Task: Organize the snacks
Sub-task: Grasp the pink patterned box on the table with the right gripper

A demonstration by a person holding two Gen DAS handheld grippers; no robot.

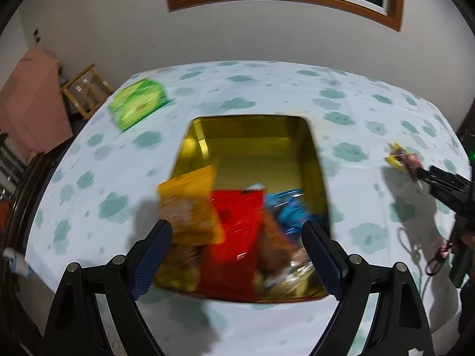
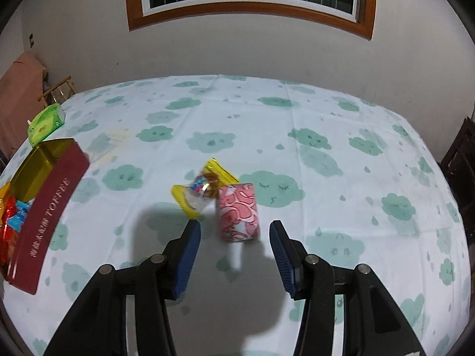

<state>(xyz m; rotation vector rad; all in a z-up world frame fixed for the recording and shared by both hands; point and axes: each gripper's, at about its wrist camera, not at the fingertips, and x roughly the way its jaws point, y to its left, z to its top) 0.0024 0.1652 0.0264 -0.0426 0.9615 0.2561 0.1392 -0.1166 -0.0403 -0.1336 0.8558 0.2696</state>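
Note:
A gold-lined tin (image 1: pixel 255 136) with a dark red "TOFFEE" side (image 2: pixel 44 216) sits on the table. Inside lie a yellow snack bag (image 1: pixel 190 207), a red packet (image 1: pixel 234 225) and a blue packet (image 1: pixel 288 210). My left gripper (image 1: pixel 237 237) is open and empty above the tin's near end. My right gripper (image 2: pixel 234 234) is open, its fingers either side of a pink patterned packet (image 2: pixel 237 212), not touching it. A yellow-edged clear snack bag (image 2: pixel 204 190) lies just behind the pink packet. The right gripper also shows in the left wrist view (image 1: pixel 421 175).
The table has a white cloth with green clouds (image 2: pixel 297 136). A green tissue pack (image 1: pixel 136 103) lies at the far left corner. A wooden chair (image 1: pixel 86 92) and a pink-covered piece of furniture (image 1: pixel 32 103) stand beyond the left edge. A dark chair (image 2: pixel 460 160) is at the right.

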